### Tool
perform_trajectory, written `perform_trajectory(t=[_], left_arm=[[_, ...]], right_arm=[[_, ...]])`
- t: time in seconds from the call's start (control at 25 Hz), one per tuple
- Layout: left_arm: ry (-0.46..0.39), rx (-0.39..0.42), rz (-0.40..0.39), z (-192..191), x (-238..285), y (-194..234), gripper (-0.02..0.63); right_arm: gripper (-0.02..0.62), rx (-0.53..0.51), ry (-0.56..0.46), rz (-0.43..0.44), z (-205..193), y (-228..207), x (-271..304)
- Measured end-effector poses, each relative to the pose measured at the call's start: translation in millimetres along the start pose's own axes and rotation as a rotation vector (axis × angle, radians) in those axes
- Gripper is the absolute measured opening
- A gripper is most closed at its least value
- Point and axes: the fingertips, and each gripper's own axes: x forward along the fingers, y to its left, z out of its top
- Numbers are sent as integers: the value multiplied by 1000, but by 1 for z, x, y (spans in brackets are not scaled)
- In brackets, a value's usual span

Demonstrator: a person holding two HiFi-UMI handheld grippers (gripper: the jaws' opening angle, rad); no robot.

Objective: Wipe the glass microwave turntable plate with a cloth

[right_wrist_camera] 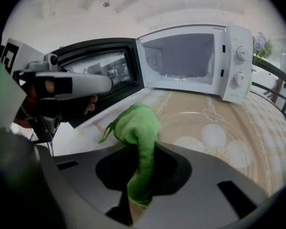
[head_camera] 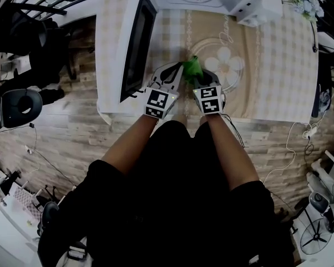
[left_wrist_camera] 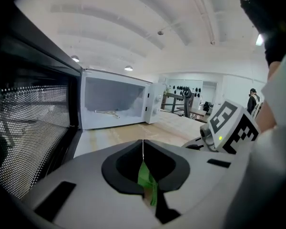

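Checked beige fabric is covering the table point(head_camera: 278, 88), and we are standing at its near edge. At the far edge a white microwave point(right_wrist_camera: 200, 61) is sitting with its door point(head_camera: 136, 43) swinging open toward the left edge. We are seeing the glass turntable plate point(head_camera: 234, 65) lying flat near the table's middle, in front of the oven, with a white flower pattern showing inside its rim. Our right gripper point(right_wrist_camera: 142, 146) is clamping a green cloth point(right_wrist_camera: 136, 128), which is bunching up above the jaws just beside the plate's near-left rim. Our left gripper point(left_wrist_camera: 143, 149) is pressing its jaws together, pinching a sliver of green cloth between them.
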Motion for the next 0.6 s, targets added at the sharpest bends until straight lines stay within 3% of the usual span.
perform_trajectory(t=[0.16, 0.6], left_arm=[[4, -2, -9, -2, 1, -8, 21], [21, -18, 11, -7, 12, -39, 21]], right_arm=[[71, -63, 6, -6, -4, -2, 0], [71, -63, 28, -26, -24, -38, -24]])
